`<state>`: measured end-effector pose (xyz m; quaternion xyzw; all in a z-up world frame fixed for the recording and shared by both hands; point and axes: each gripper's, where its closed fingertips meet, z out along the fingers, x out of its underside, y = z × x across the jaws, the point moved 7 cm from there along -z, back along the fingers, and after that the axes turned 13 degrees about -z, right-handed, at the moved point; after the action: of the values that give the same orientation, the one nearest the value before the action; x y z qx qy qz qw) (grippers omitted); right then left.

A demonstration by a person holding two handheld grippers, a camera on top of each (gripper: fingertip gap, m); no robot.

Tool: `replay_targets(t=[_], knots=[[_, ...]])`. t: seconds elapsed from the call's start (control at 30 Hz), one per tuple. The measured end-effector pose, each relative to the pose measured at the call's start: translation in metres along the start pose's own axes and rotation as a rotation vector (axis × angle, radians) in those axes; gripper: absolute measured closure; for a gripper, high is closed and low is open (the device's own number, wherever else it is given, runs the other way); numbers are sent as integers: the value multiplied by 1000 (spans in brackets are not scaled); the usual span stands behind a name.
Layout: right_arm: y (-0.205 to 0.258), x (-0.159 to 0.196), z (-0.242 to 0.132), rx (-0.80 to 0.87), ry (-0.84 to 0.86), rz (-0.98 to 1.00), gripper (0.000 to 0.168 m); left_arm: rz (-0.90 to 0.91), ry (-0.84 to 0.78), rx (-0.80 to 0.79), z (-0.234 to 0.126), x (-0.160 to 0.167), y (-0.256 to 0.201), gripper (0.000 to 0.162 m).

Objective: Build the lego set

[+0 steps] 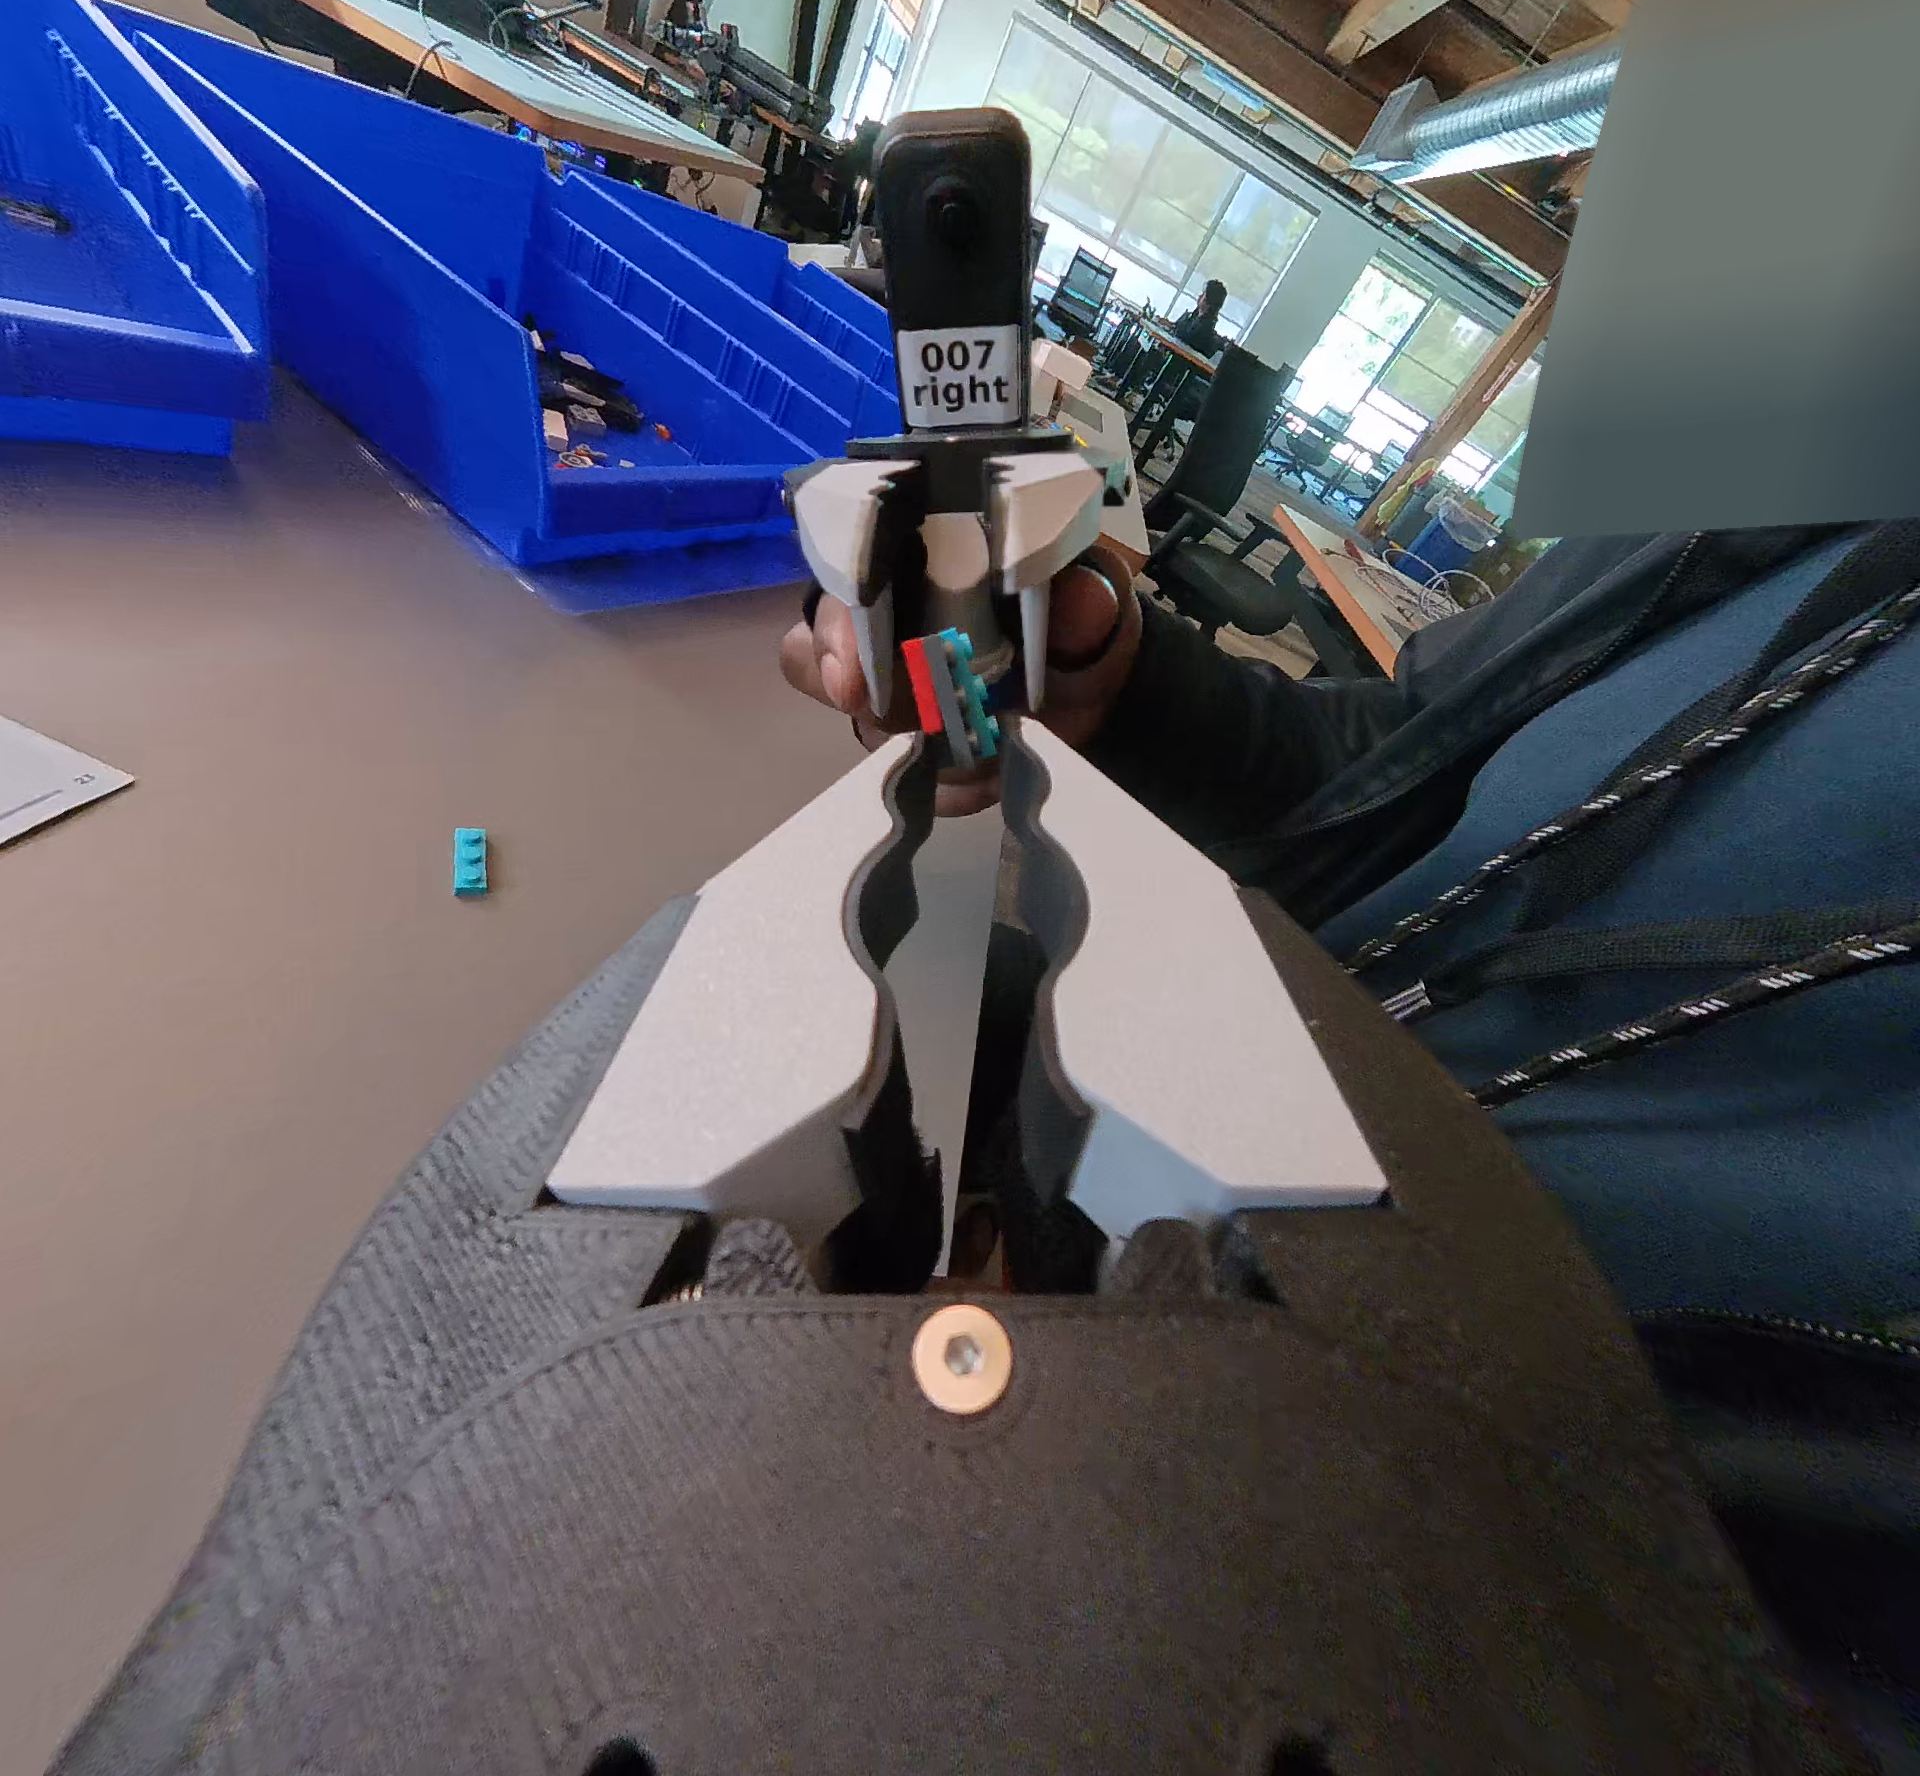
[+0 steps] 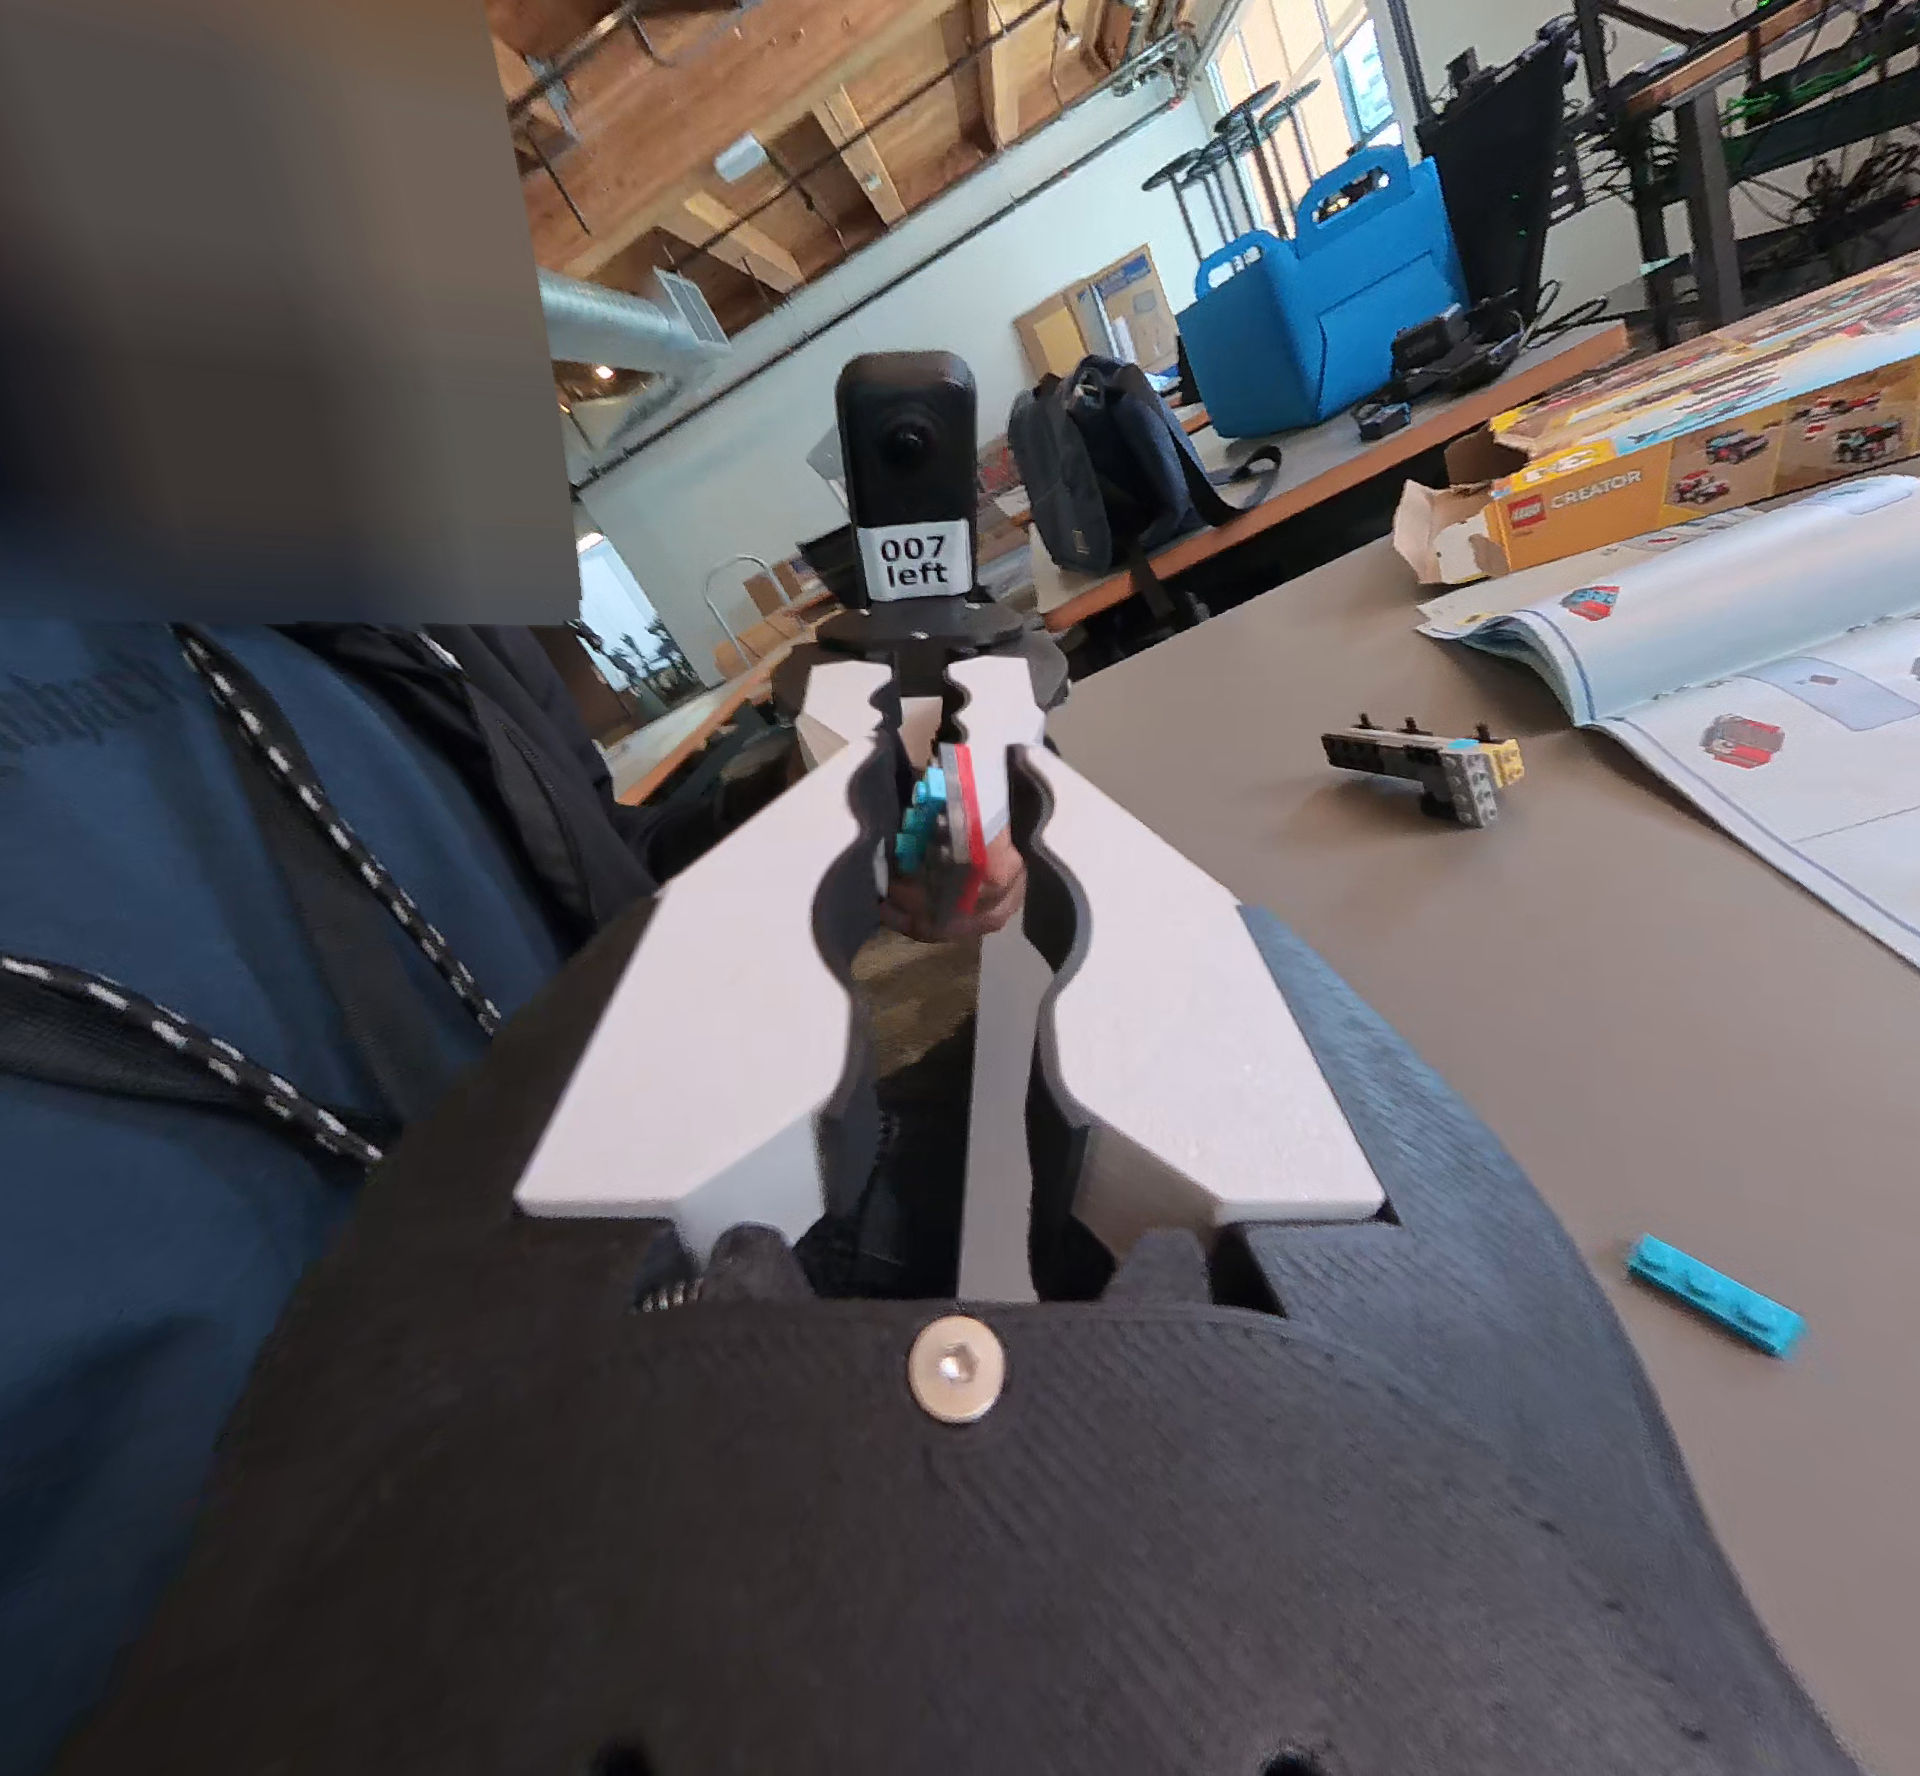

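A small lego assembly (image 1: 951, 687) of red, grey and teal plates is held in the air between the two grippers, which face each other. My left gripper (image 1: 963, 755) is closed on its near end. My right gripper (image 2: 948, 791) is closed across it, with the red plate (image 2: 966, 822) against one finger and the teal plate (image 2: 912, 822) towards the other. The right gripper also shows in the left wrist view (image 1: 956, 677). A loose teal plate (image 1: 470, 862) lies on the brown table (image 1: 260, 1051); it also shows in the right wrist view (image 2: 1714, 1305).
A dark lego sub-assembly (image 2: 1423, 765) with grey and yellow bricks lies on the table by the open instruction booklet (image 2: 1714, 666). The lego box (image 2: 1662, 479) is behind it. Blue bins (image 1: 644, 396) with loose parts stand at the far left. A person's dark blue hoodie (image 1: 1662, 895) is close by.
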<state>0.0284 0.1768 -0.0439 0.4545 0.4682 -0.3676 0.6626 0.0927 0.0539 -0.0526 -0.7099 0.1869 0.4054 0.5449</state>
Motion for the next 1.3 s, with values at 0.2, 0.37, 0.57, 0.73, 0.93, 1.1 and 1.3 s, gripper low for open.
replay_targets(t=[0.2, 0.37, 0.57, 0.73, 0.93, 1.1, 1.3], knots=[[4, 9, 6, -35, 72, 18, 141, 6, -2, 11, 1, 2, -1, 150], [7, 13, 8, -45, 80, 5, 153, 15, 8, 4, 3, 1, -3, 150], [9, 12, 7, -57, 68, -4, 155, 20, 10, 6, 4, 0, -5, 152], [8, 12, 6, -57, 57, 2, 156, -1, 11, 20, 5, 0, -3, 151], [-1, 11, -1, -6, 9, 58, 146, -105, -39, 49, 0, 2, 8, 152], [-9, 16, -4, 37, 38, 109, 151, -254, -113, 96, -6, 4, 18, 151], [-16, 23, 1, 32, 20, 212, 161, -383, -137, 143, -7, 9, 27, 151]])
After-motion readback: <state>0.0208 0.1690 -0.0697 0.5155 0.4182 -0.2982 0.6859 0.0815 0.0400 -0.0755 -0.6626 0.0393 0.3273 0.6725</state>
